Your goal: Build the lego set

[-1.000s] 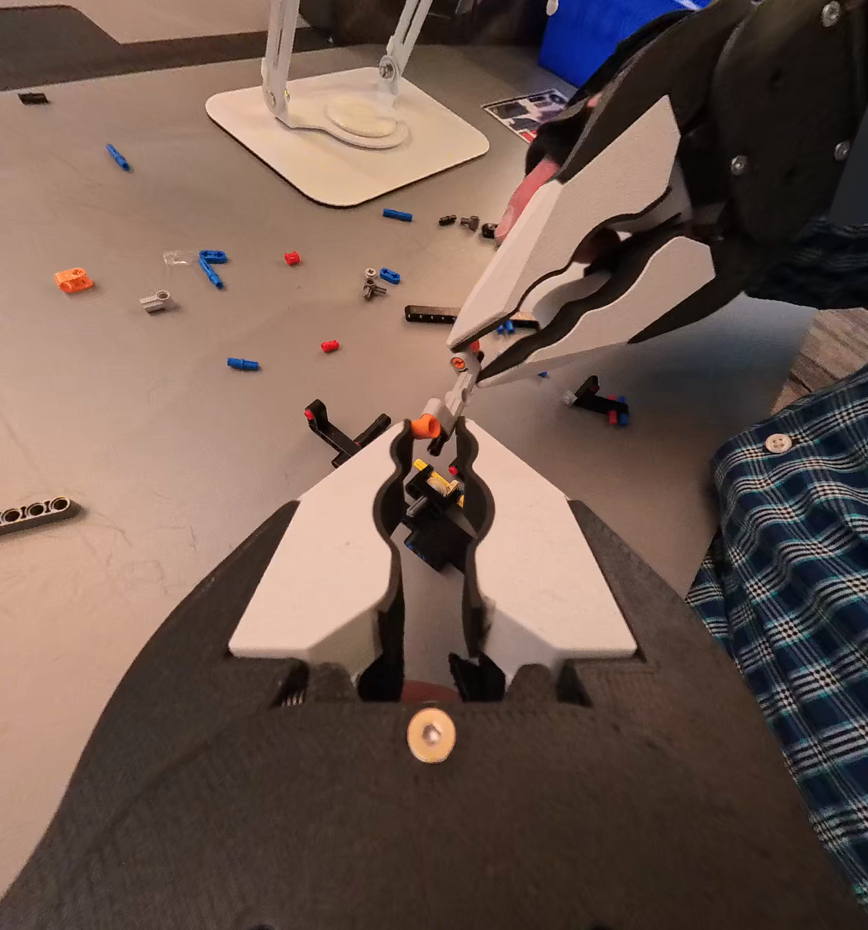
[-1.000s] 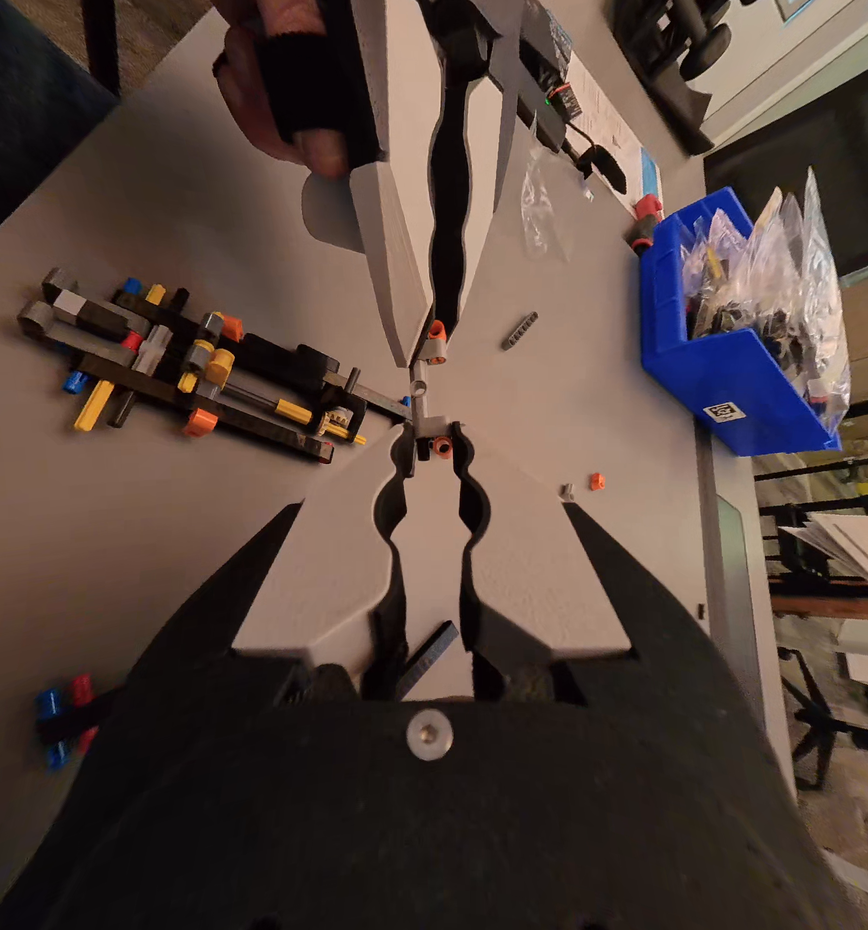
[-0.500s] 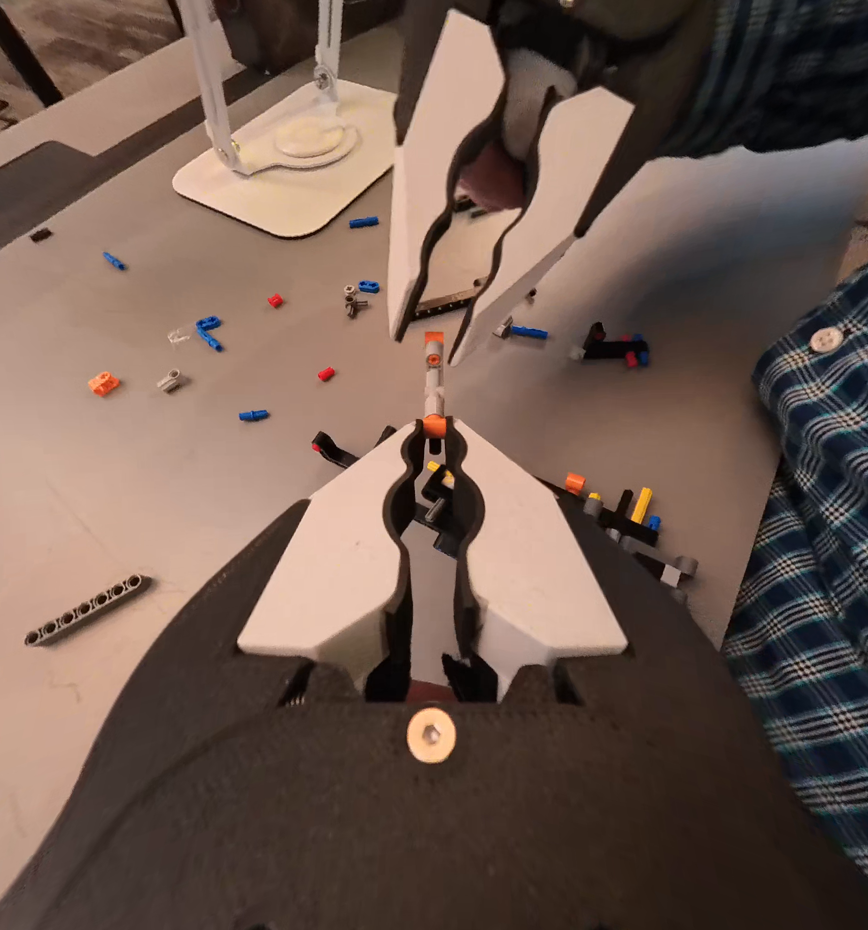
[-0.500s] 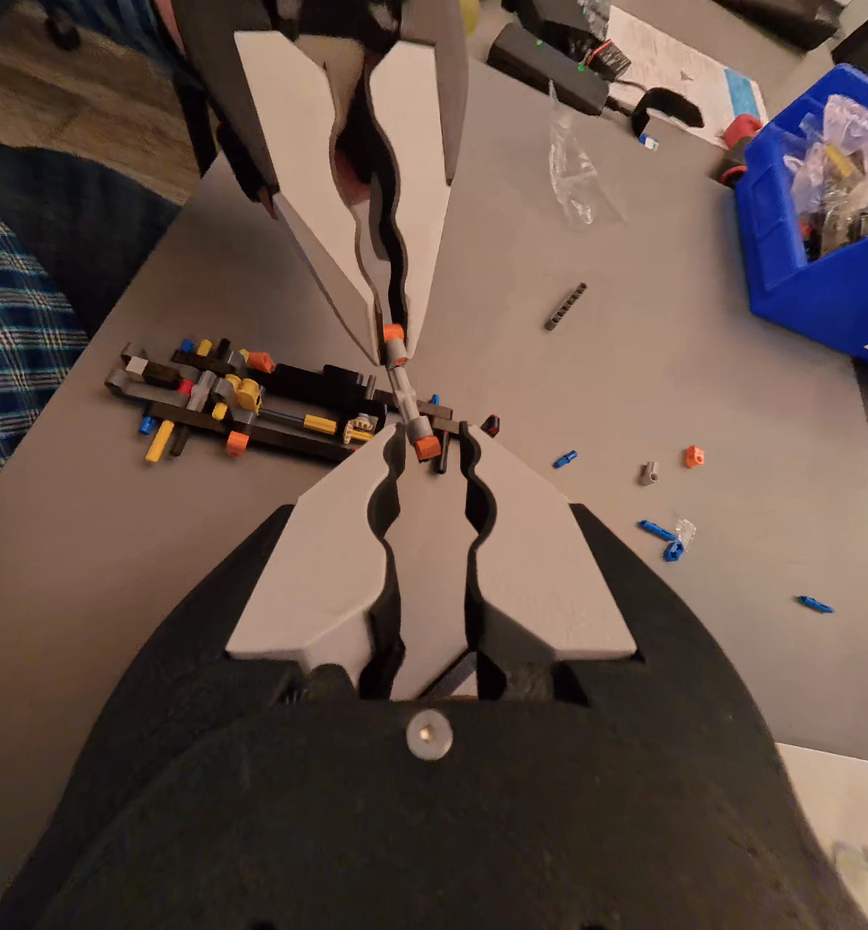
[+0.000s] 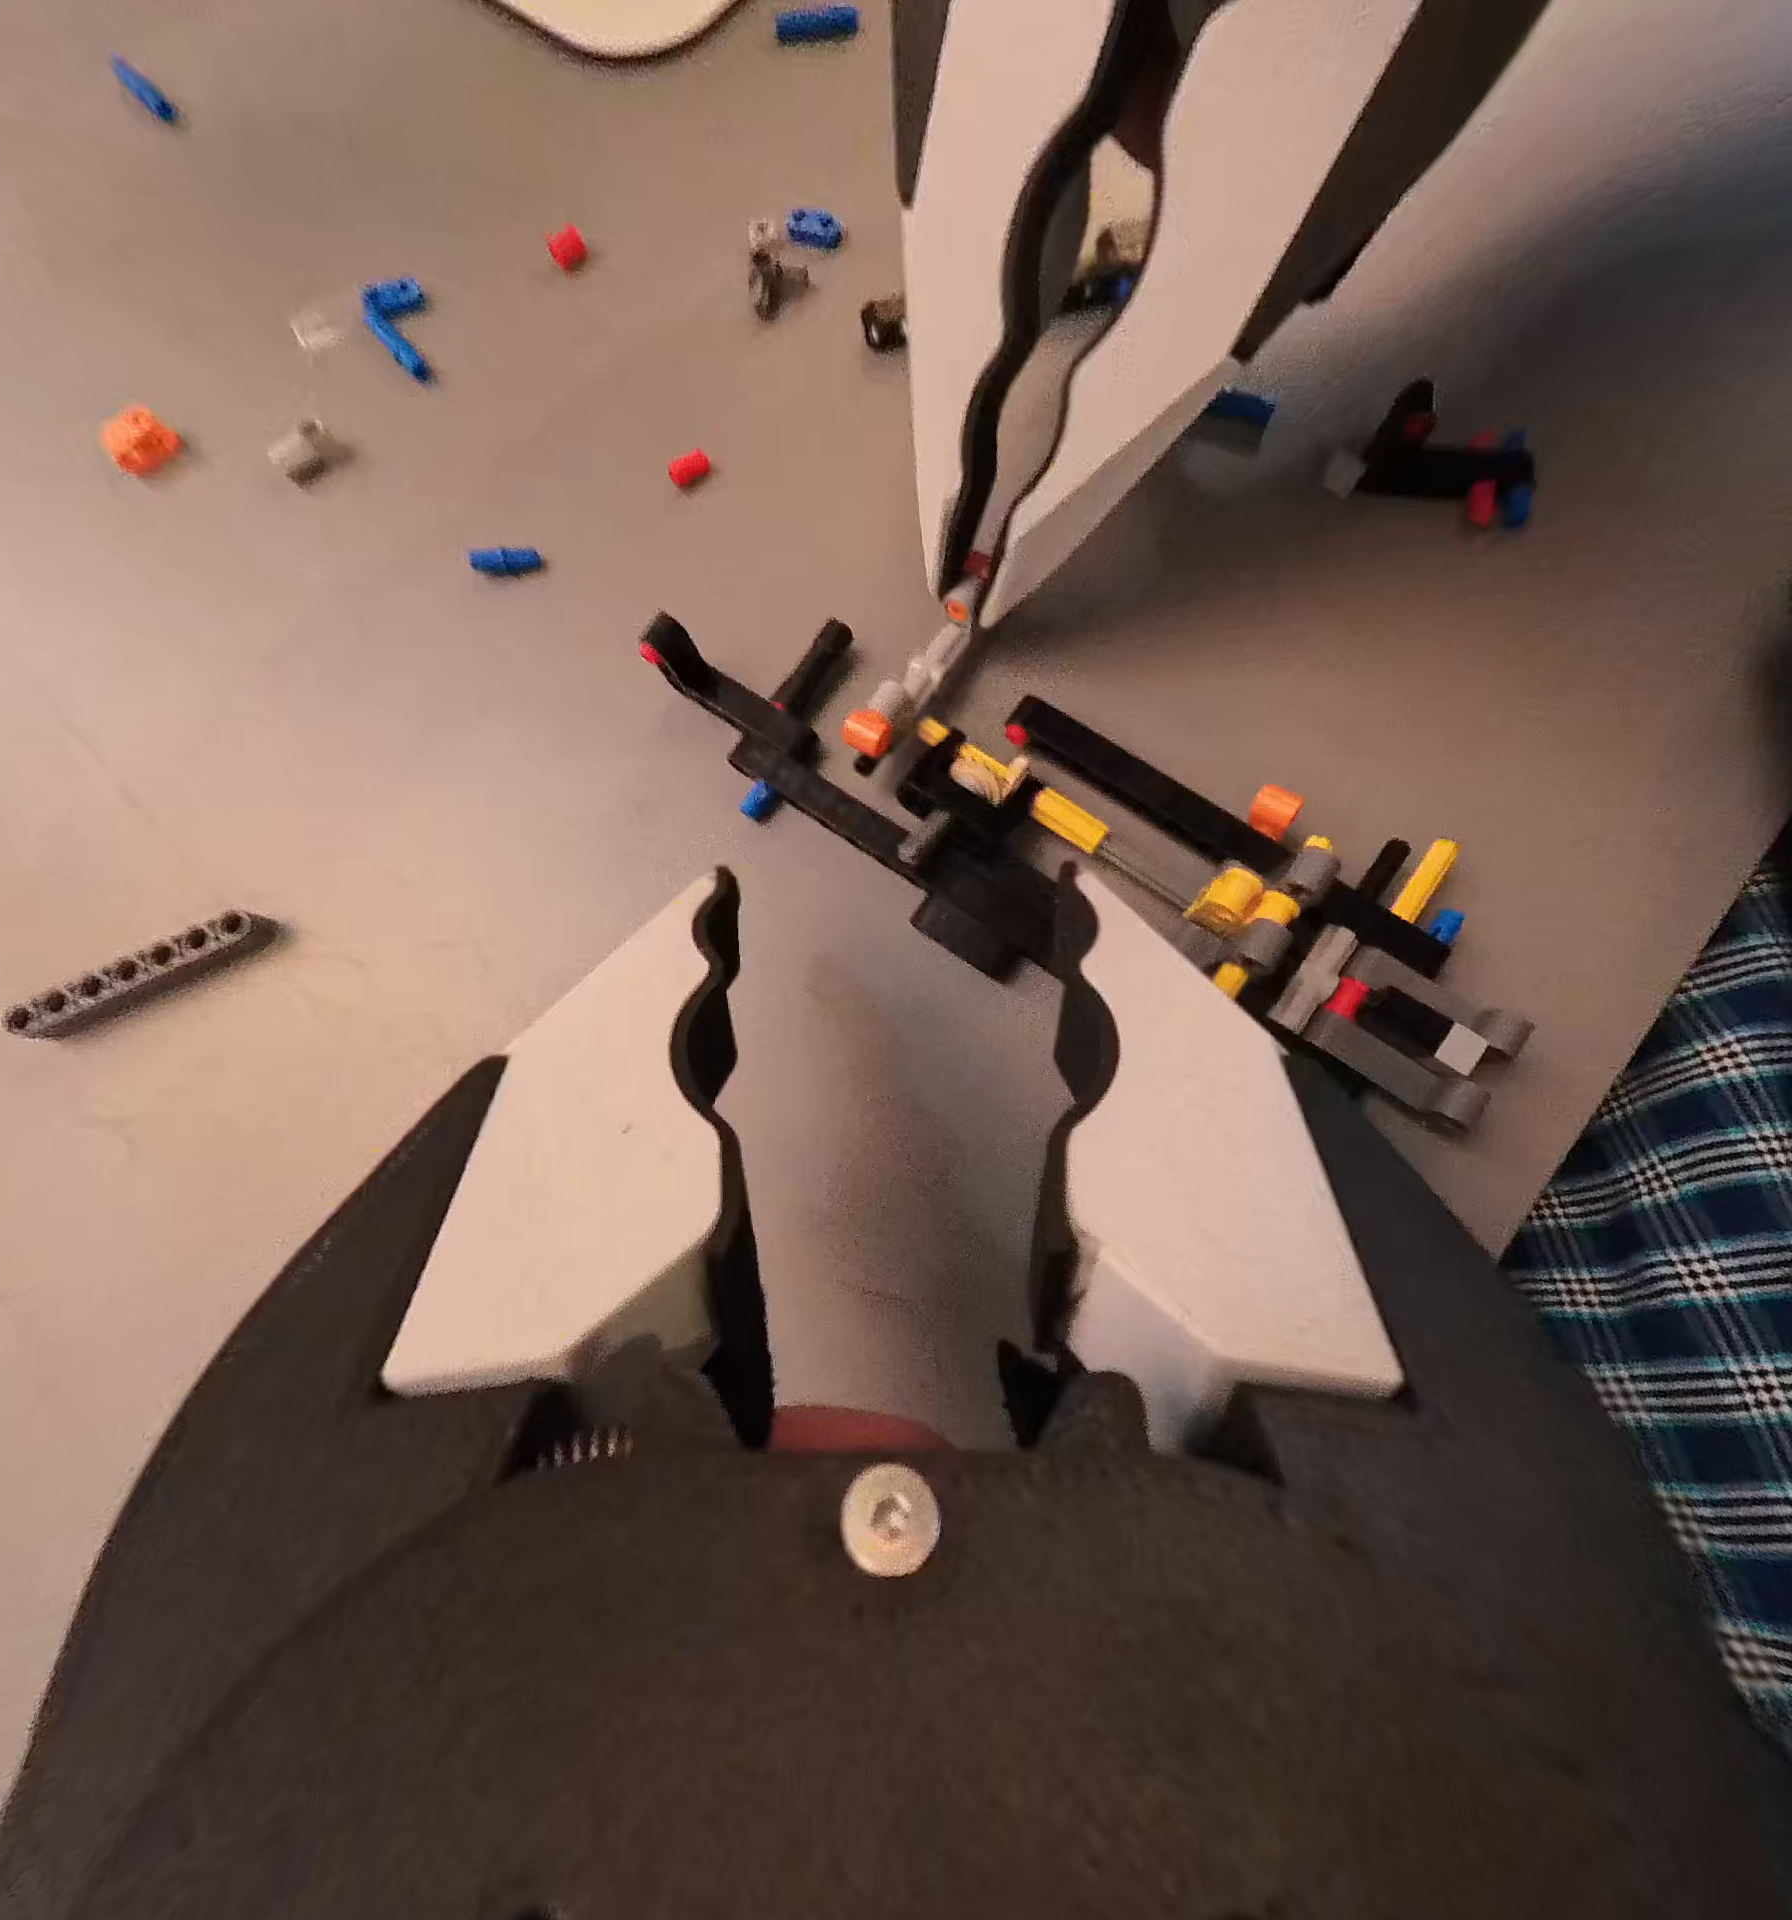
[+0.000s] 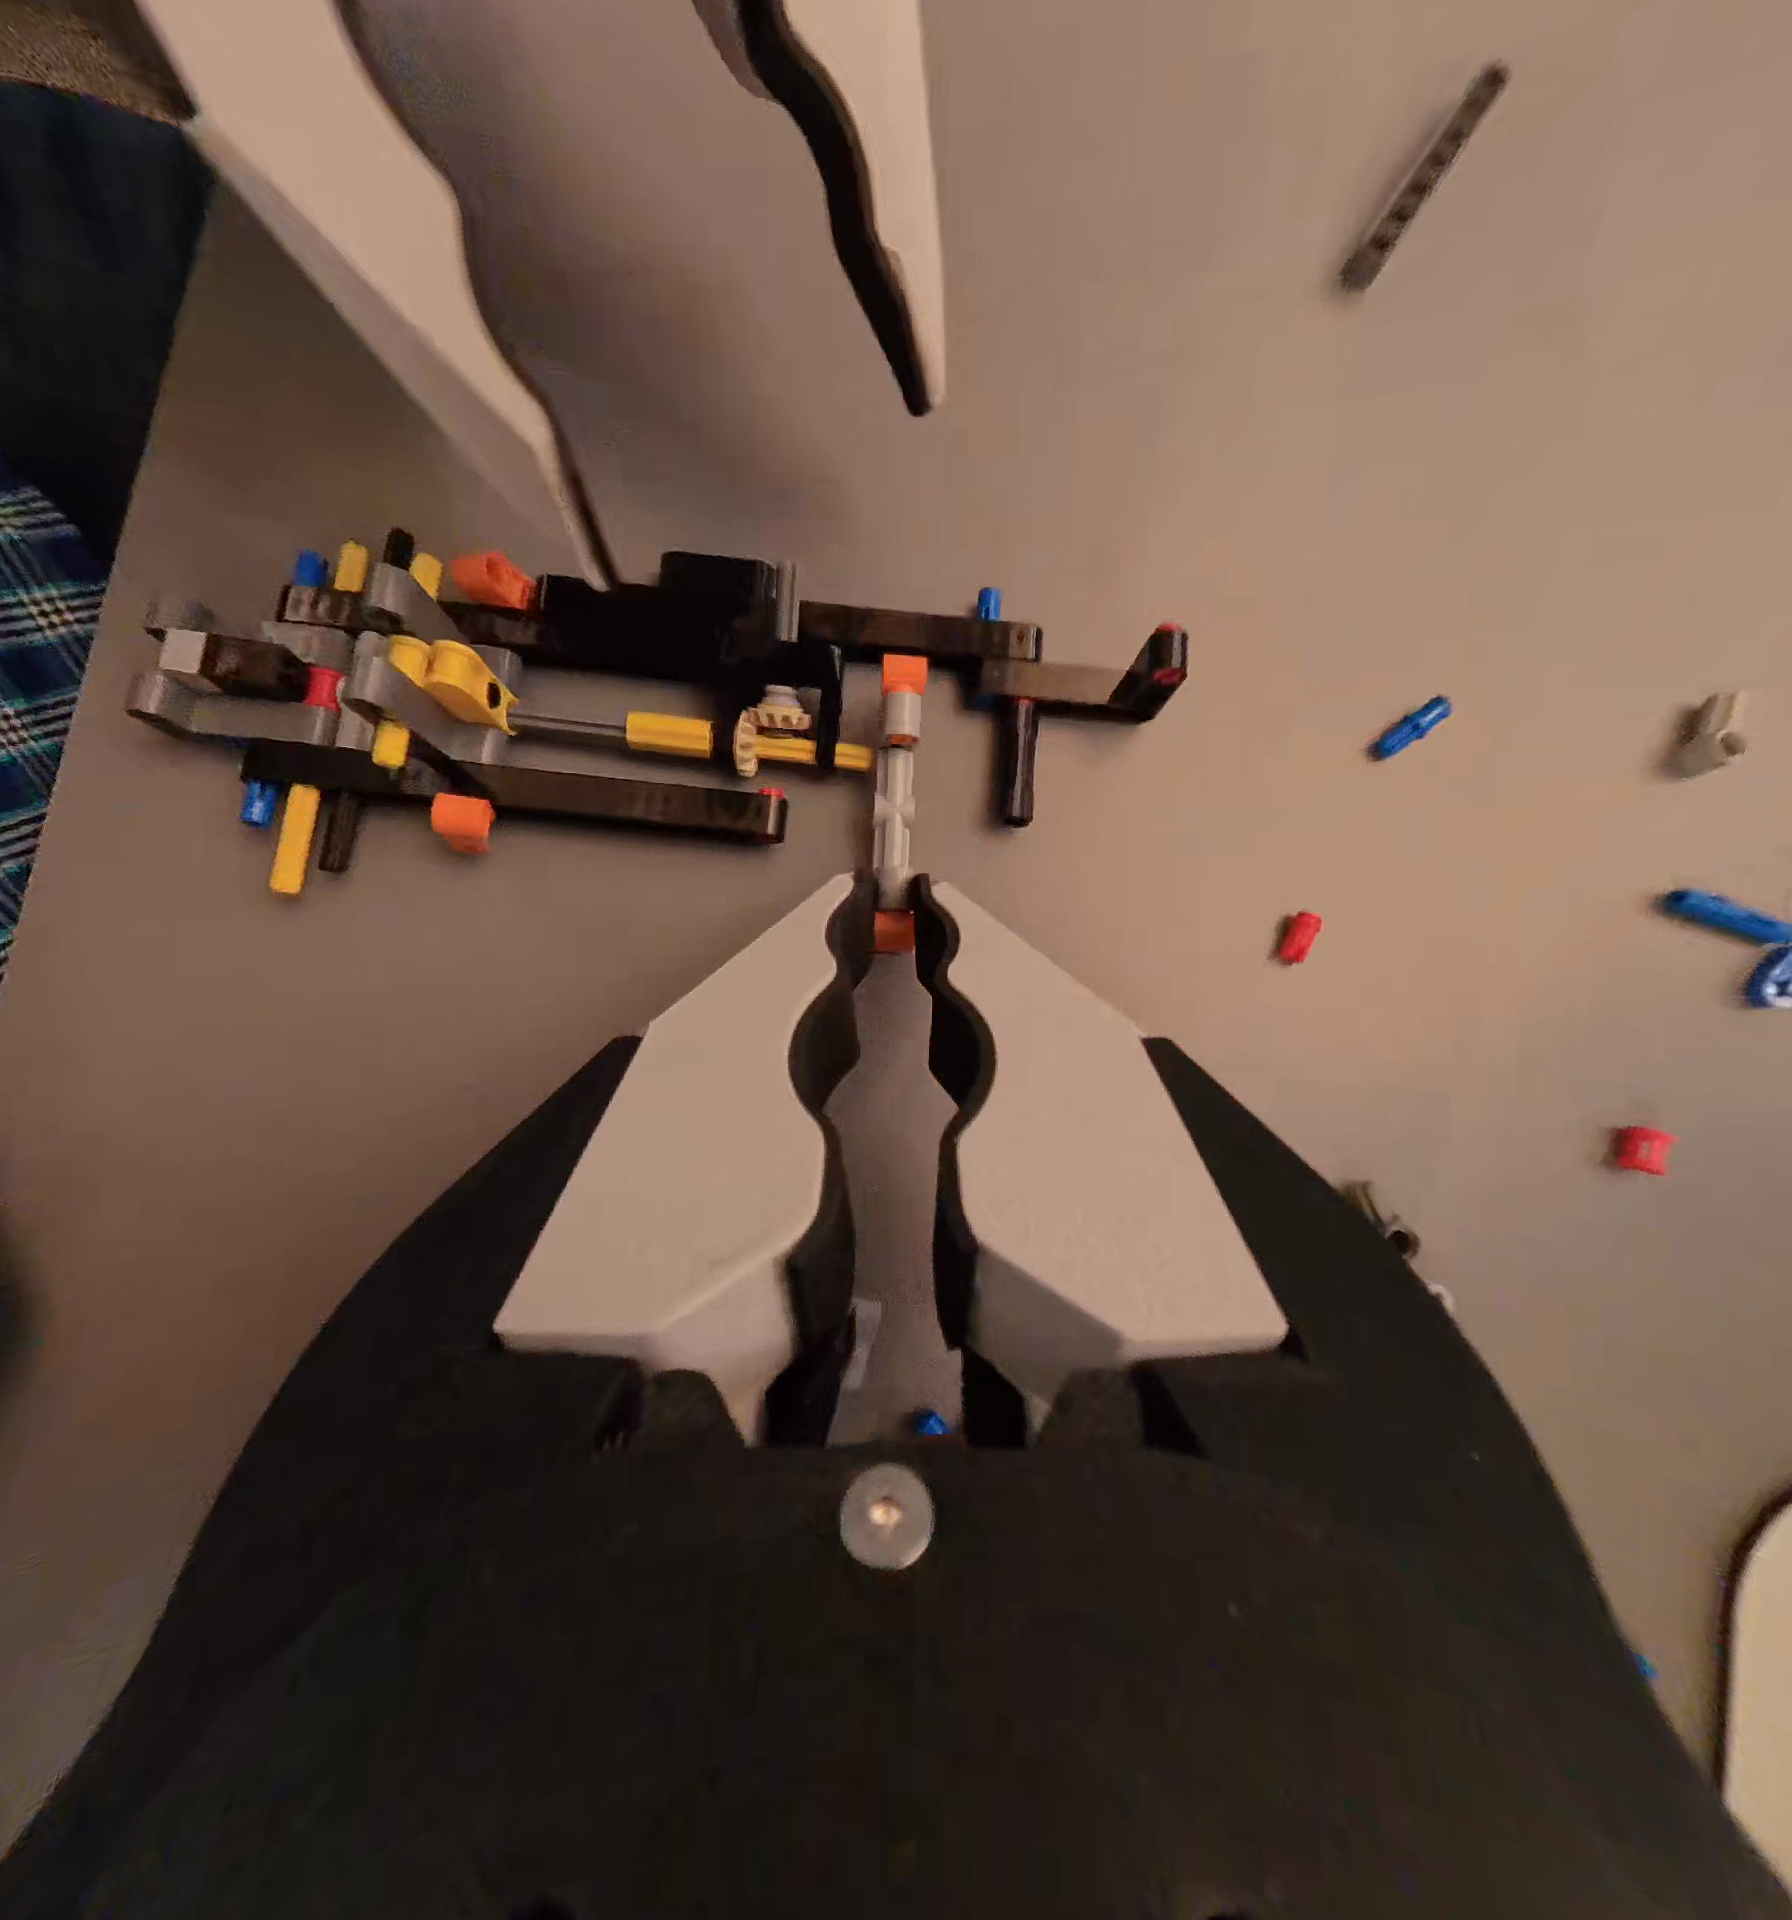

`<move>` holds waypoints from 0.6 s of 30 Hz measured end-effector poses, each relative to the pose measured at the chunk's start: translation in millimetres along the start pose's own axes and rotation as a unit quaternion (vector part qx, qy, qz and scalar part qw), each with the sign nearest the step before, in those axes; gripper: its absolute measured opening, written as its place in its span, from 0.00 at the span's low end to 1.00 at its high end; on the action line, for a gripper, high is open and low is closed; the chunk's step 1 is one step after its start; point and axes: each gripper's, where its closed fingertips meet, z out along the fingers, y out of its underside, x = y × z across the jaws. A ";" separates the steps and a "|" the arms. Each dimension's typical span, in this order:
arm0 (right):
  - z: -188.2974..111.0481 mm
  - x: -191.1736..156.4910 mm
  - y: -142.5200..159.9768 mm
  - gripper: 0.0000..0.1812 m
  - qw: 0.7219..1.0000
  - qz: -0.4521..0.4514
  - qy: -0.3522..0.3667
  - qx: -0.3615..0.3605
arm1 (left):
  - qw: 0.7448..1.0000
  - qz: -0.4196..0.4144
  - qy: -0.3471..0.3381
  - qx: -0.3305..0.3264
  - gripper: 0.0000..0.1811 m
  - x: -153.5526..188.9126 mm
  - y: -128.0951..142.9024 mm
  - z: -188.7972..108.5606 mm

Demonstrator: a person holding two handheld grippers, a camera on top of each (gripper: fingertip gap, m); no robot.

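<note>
our right claw (image 6: 884,894) pinches the near, orange-capped end of the small grey axle piece (image 6: 894,790), whose far orange tip sits at the black frame of the lego assembly (image 6: 601,707) lying on the surface (image 6: 1287,520). our left claw (image 5: 897,883) hangs spread and empty just above that assembly. to seat the piece well, we judge we should keep it square to the frame, brace the frame with the left claw, and press gently so nothing slides.
</note>
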 end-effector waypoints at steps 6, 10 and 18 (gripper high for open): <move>2.5 4.3 -1.7 0.02 1.000 0.012 -0.003 -0.025 | 0.999 -0.029 -0.010 -0.014 0.36 5.7 8.2 10.3; 6.6 3.9 -2.3 0.02 0.999 0.011 -0.006 -0.032 | 0.999 -0.032 -0.010 -0.029 0.39 6.7 13.3 17.1; 11.7 0.7 -8.8 0.02 1.000 0.018 -0.014 -0.018 | 0.999 -0.032 -0.004 -0.028 0.38 10.3 14.0 22.1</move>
